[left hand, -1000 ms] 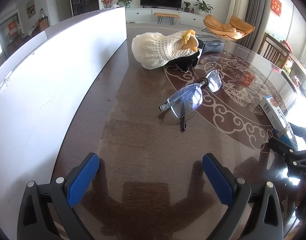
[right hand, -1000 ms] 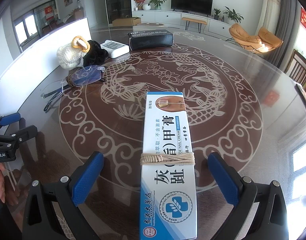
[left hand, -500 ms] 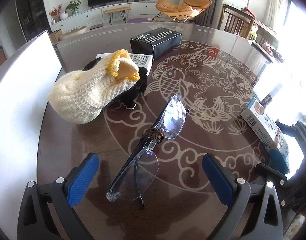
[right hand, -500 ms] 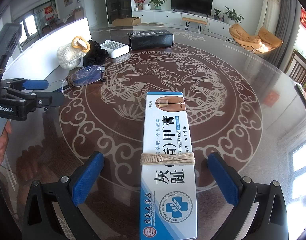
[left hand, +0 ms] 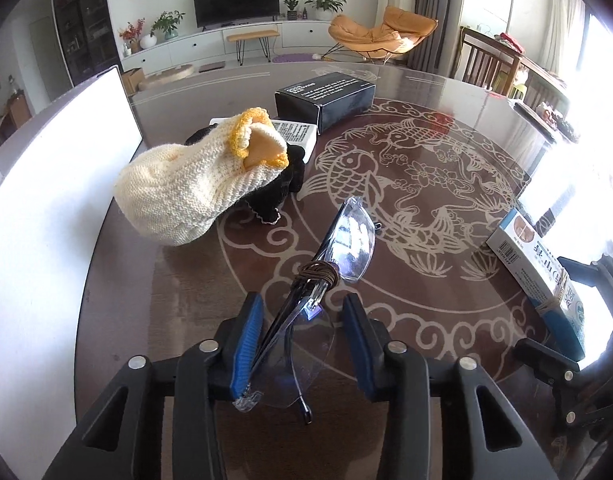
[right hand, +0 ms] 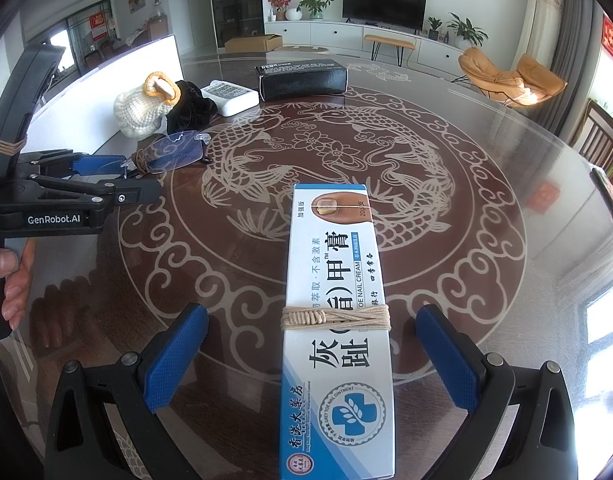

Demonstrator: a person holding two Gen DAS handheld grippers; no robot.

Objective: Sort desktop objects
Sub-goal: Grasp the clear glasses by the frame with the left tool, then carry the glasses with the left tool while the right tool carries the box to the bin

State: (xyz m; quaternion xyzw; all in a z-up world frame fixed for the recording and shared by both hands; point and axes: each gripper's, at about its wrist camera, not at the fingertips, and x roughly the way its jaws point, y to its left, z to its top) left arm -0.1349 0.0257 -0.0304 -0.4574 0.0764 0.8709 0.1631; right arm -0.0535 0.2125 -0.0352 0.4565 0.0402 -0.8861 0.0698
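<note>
The left gripper (left hand: 302,336) has just been closing around the near lens of a pair of clear glasses (left hand: 346,240); its left blue pad is lying against the folded frame, while the right pad is standing just beside the lens with a sliver of gap showing, so a firm pinch cannot be confirmed. The glasses are lying on the round glass-topped table (left hand: 446,184), with a twist of brown cord wrapped around the bridge and the far lens pointing away toward the carved fish pattern. To the far left of them a cream knitted pouch (left hand: 178,188) with a yellow rim is leaning on a black cloth (left hand: 270,196), and beyond those a white box (left hand: 296,131) and a black box (left hand: 326,98) are sitting side by side. The right gripper (right hand: 312,354) is hovering with its jaws spread wide on either side of a blue-and-white nail cream box (right hand: 338,320), which is lying flat on the table bound with pale twine; neither pad is touching it. In the right wrist view a hand (right hand: 10,276) is gripping the left tool's handle at the left edge.
</note>
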